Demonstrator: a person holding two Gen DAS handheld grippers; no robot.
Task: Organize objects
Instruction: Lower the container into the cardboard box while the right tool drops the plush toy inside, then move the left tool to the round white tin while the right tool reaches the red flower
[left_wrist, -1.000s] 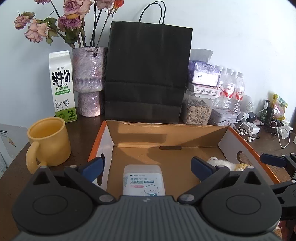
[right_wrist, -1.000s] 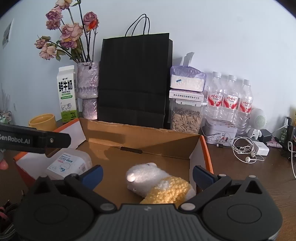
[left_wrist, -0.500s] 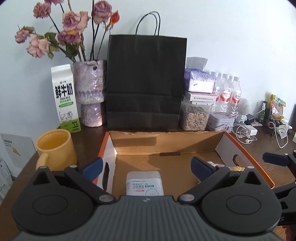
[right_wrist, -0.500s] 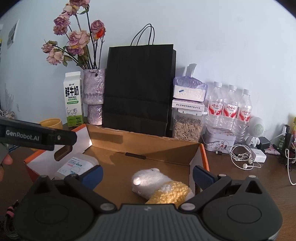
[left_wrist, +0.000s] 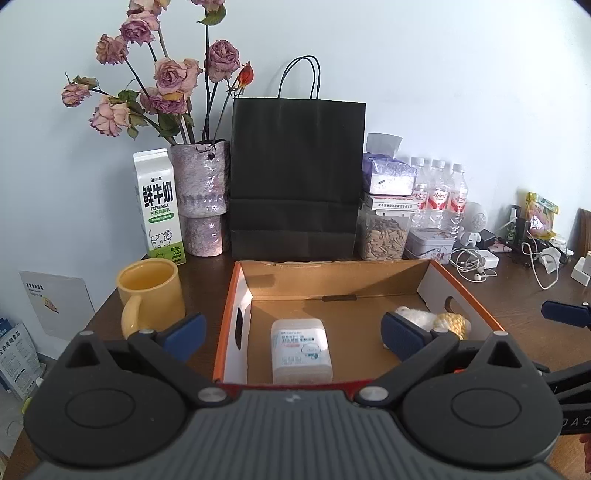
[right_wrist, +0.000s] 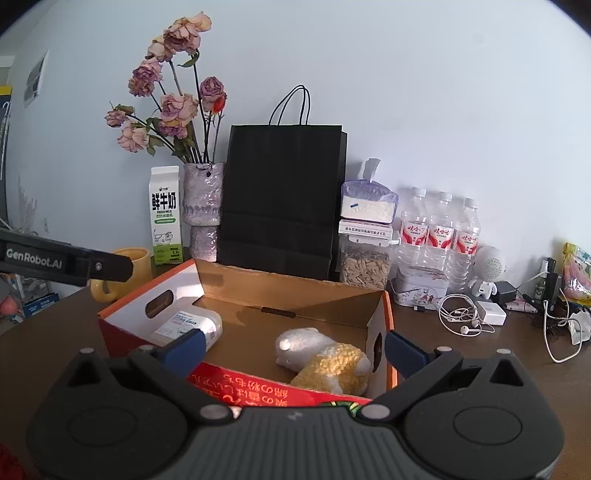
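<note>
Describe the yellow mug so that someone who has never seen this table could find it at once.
Start at the tall black paper bag against the wall, then go left past the purple vase to the milk carton. Just in front of the carton, left of the open cardboard box, stands the yellow mug. It is the only plain yellow, handled cup there.

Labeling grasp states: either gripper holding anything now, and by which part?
Nothing held. The left gripper and right gripper are both open and empty; the swab box and plush toy lie in the cardboard box.
</note>
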